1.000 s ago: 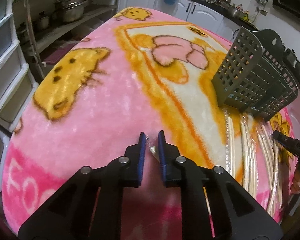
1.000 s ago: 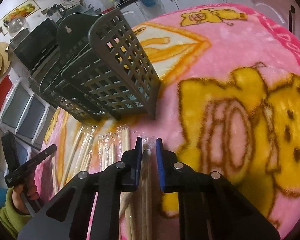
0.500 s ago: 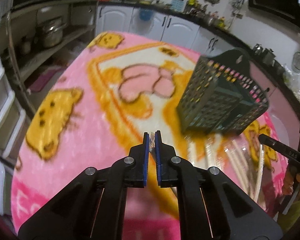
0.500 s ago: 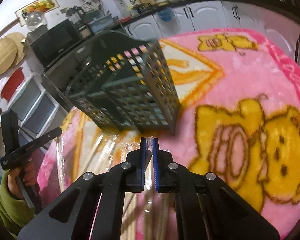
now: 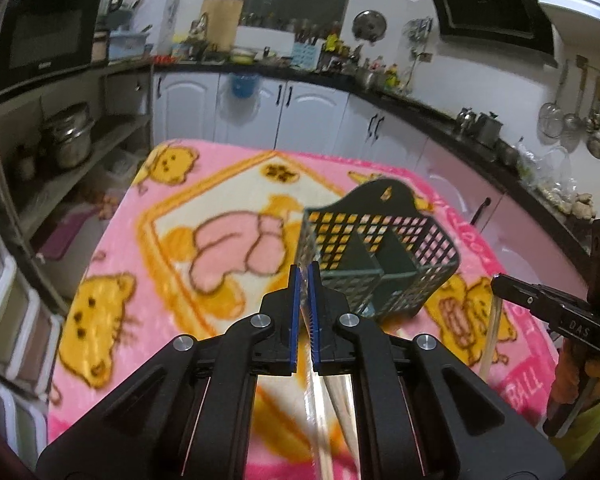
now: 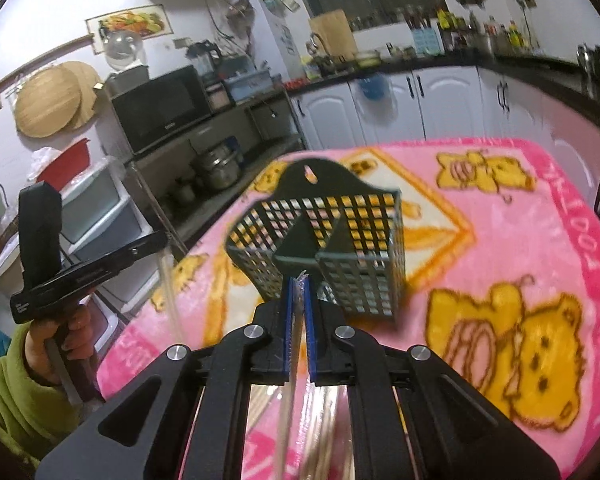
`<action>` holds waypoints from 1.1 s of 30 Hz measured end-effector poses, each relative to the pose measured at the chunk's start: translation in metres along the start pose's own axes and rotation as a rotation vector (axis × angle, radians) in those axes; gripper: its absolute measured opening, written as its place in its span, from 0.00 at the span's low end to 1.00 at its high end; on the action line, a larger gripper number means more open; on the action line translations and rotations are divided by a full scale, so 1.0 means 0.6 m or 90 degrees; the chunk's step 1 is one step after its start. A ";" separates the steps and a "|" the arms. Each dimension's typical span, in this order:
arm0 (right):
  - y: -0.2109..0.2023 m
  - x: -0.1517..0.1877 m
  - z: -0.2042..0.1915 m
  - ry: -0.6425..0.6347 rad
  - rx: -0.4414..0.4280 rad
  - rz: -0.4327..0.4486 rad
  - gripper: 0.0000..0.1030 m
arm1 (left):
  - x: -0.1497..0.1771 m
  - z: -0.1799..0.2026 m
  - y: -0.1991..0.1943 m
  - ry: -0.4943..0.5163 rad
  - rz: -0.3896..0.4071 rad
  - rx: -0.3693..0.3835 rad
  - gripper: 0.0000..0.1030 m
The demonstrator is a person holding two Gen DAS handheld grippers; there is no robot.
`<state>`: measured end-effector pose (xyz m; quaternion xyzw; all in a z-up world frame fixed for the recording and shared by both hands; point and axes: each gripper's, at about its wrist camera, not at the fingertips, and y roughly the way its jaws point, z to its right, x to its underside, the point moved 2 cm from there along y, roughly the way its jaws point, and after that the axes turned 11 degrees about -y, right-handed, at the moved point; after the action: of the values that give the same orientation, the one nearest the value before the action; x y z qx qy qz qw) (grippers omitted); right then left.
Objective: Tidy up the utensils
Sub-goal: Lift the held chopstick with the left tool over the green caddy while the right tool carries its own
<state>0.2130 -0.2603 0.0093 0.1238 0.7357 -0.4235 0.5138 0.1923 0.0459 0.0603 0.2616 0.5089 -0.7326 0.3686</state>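
Chopsticks in clear plastic wrappers are what's being handled here, one wrapped pair (image 5: 314, 364) clamped between the blue pads of the left gripper (image 5: 305, 280), another wrapped pair (image 6: 296, 344) pinched the same way in the right gripper (image 6: 299, 284). Both sets of jaws are squeezed nearly together on the wrappers, with the sticks trailing back and down under the gripper bodies.

Everything is best placed relative to the dark green mesh utensil caddy (image 5: 384, 264), which is standing upright on the pink cartoon-bear blanket (image 5: 112, 312). Its open top shows compartments split by dividers, and a hanging tab with a hole is seen on its back wall. The left gripper's tips are held just in front of the caddy's near-left corner, above rim level as far as can be told. In the right wrist view the caddy (image 6: 340, 240) sits just past the fingertips, the crinkled wrapper end poking out toward its front divider. Whether either wrapper touches the caddy can't be told, it's pretty blurry.
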 end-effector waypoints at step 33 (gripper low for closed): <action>-0.081 -0.229 0.010 -0.078 0.078 0.223 0.05 | -0.205 0.164 -0.074 0.069 0.182 0.102 0.01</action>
<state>0.2475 -0.2596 0.1509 0.2552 0.6431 -0.3782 0.6150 0.2288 -0.0036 0.2122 0.3991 0.4258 -0.6958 0.4187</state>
